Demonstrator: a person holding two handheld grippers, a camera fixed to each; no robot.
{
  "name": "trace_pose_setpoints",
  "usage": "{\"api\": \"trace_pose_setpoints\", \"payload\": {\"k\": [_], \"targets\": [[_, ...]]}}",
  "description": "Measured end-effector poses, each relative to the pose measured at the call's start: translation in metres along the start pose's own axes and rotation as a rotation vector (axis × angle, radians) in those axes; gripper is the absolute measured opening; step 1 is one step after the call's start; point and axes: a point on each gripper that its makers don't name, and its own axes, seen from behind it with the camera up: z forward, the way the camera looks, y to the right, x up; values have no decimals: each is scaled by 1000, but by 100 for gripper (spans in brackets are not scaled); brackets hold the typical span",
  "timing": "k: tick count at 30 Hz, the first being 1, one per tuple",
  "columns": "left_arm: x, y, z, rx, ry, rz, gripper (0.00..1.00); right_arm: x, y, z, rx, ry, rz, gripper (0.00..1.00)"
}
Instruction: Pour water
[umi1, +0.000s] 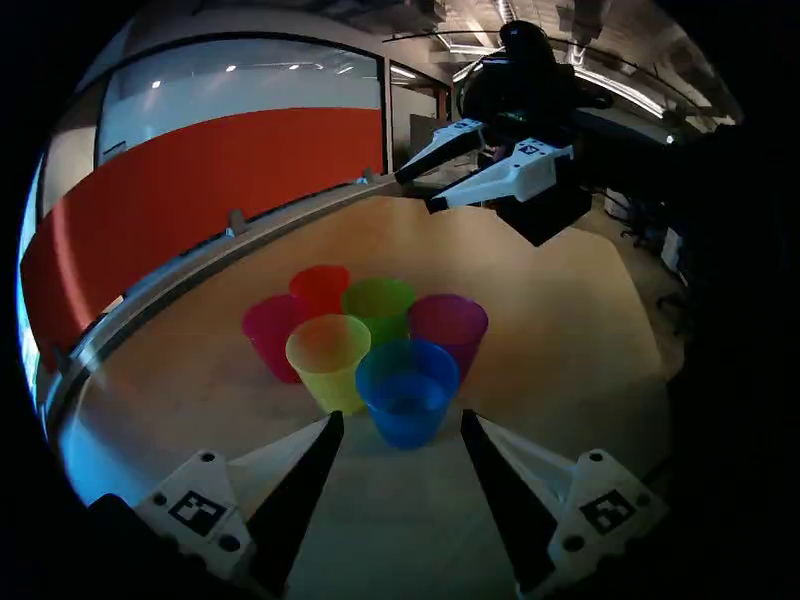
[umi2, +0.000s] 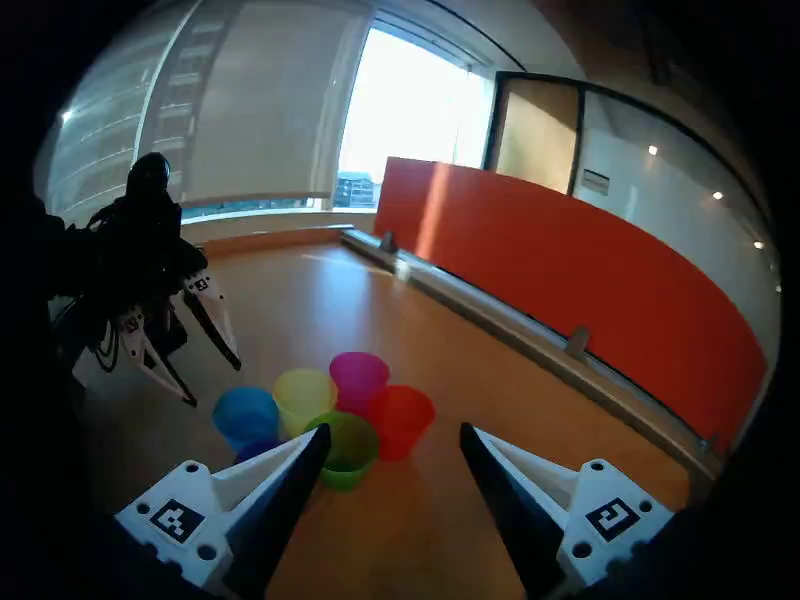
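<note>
Just past tips of left claw (umi1: 400, 415), spread wide and empty: blue cup (umi1: 405, 395) on wooden surface (umi1: 560, 330). Just beside it, yellow cup (umi1: 328, 360) and purple cup (umi1: 450, 325). Behind them pink cup (umi1: 268, 335), green cup (umi1: 380, 305) and red cup (umi1: 320, 288), all one tight cluster. Farther off, above surface, right claw (umi1: 416, 192) parted, holding nothing. Orange wall (umi1: 200, 190) beyond.
</note>
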Motion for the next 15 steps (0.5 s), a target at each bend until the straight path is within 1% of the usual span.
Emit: {"api": "trace_pose_setpoints", "payload": {"k": [8,15], "targets": [[-6,3,10,-10,-25,21,87,-2,2,3,1,-6,0,100],[-6,3,21,-18,-30,19,87,-6,4,5,-2,-9,8,100]]}}
